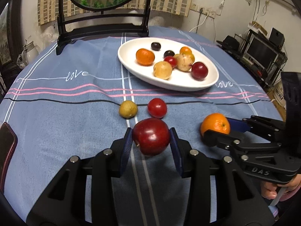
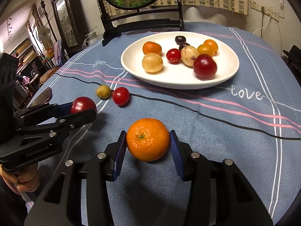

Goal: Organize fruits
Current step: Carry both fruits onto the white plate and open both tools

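My left gripper (image 1: 151,141) is shut on a dark red apple (image 1: 151,139) and holds it just above the blue tablecloth; the apple also shows in the right wrist view (image 2: 82,104). My right gripper (image 2: 148,145) is shut on an orange (image 2: 148,139), which also shows in the left wrist view (image 1: 215,125). A white oval plate (image 1: 135,46) (image 2: 131,64) farther back holds several fruits. A yellow-green fruit (image 1: 128,109) (image 2: 103,92) and a small red fruit (image 1: 157,108) (image 2: 121,96) lie loose on the cloth in front of the plate.
A black mirror stand (image 1: 101,30) (image 2: 143,21) stands behind the plate. A thin black cable (image 1: 56,100) (image 2: 216,117) runs across the cloth. A phone (image 1: 6,150) lies at the table's left edge. Shelves and electronics (image 1: 263,52) stand beyond the right edge.
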`<move>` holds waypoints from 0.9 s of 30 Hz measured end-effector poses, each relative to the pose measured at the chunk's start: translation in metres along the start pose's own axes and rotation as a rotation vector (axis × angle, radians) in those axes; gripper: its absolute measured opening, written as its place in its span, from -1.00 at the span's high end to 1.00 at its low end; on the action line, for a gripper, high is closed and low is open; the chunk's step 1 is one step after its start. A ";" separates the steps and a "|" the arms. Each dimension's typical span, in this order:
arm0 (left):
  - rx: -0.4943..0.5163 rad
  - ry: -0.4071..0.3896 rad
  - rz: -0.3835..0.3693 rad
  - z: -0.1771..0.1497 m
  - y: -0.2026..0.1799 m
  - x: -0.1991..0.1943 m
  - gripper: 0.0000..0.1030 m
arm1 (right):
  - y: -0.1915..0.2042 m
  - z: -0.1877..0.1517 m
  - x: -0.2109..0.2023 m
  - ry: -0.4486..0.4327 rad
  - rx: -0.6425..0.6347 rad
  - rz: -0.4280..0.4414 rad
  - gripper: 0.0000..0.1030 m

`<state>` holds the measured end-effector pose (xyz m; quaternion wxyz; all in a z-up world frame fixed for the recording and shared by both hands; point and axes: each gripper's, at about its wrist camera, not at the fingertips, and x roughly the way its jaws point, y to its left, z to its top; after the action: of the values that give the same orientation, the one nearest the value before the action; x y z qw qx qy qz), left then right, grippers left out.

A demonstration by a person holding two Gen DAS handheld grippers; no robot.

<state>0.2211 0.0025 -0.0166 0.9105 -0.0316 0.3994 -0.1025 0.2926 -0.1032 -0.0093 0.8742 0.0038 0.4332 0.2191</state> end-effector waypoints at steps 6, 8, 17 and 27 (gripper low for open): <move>0.011 -0.021 -0.042 0.015 -0.003 -0.009 0.22 | 0.003 0.008 -0.014 -0.041 -0.017 -0.013 0.11; 0.016 -0.030 -0.053 0.025 -0.004 -0.010 0.22 | 0.002 0.014 -0.020 -0.060 -0.020 -0.017 0.11; 0.101 -0.101 -0.049 0.121 -0.021 0.009 0.22 | -0.021 0.081 -0.028 -0.180 -0.023 -0.052 0.11; 0.048 0.056 -0.002 0.187 -0.007 0.120 0.22 | -0.091 0.142 0.035 -0.165 0.137 -0.131 0.11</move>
<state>0.4368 -0.0344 0.0247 0.8993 -0.0072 0.4222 -0.1140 0.4537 -0.1457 0.0356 0.9171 0.0532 0.3731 0.1302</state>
